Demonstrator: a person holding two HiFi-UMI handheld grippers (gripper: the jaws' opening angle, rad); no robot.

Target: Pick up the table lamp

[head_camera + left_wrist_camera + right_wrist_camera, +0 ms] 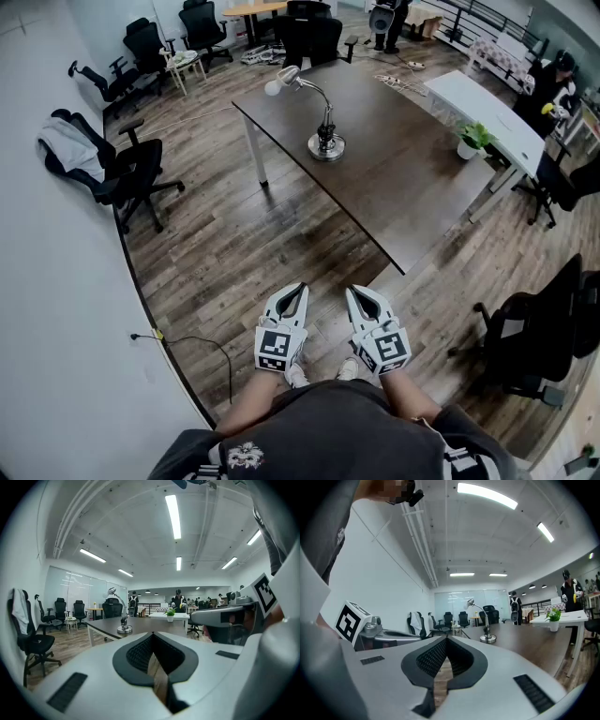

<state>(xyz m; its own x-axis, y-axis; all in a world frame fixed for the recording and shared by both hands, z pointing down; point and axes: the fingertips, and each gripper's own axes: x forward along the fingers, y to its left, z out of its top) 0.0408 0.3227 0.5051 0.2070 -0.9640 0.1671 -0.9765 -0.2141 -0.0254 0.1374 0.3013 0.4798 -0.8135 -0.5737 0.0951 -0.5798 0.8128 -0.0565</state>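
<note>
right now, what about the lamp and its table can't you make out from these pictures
- table lamp: any cord or switch is too small to tell in all three views.
- table: its underside and far legs are hidden by its own top in the head view.
- shoes: mostly hidden behind the left gripper and right gripper in the head view.

You've a dark brown rectangular wooden table (403, 178) at upper centre. At its right, a small green potted plant (472, 141) stands on a long white table (492, 112). At left, a black office chair (127, 173) carries a white garment.
</note>
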